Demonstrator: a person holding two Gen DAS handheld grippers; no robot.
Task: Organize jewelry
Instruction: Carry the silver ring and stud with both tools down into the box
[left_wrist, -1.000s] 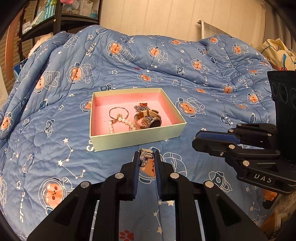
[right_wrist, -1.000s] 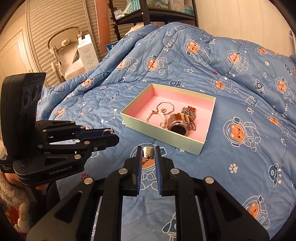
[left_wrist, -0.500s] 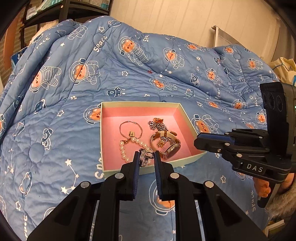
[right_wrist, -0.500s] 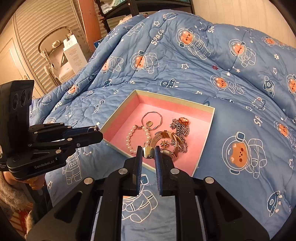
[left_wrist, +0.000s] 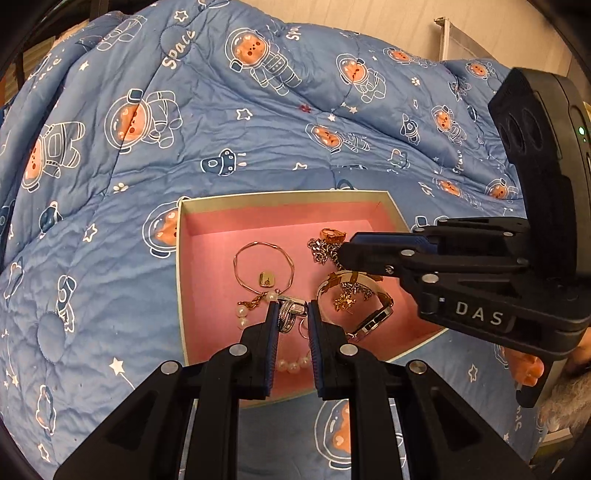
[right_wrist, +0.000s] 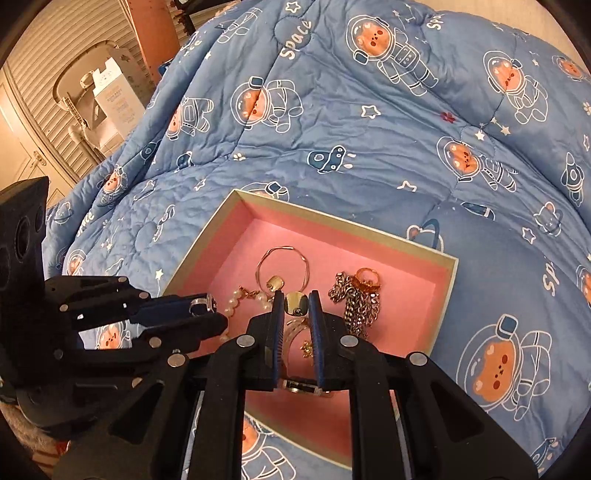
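The pink-lined box (left_wrist: 207, 225) lay on the blue astronaut quilt (left_wrist: 229, 122). Both grippers hung over its near edge. The left gripper (left_wrist: 290, 317) was nearly closed, pinching a silver ring (left_wrist: 290, 312); the right gripper (right_wrist: 295, 304) was likewise clamped on a gold ring (right_wrist: 296, 303). Inside the box lay a gold hoop bracelet (left_wrist: 264, 267), a pearl strand (left_wrist: 242, 315), a silver chain (right_wrist: 356, 306) and a watch (left_wrist: 371, 319), crowding the floor beneath the fingers. A white carton (right_wrist: 116, 98) stood beyond the quilt.
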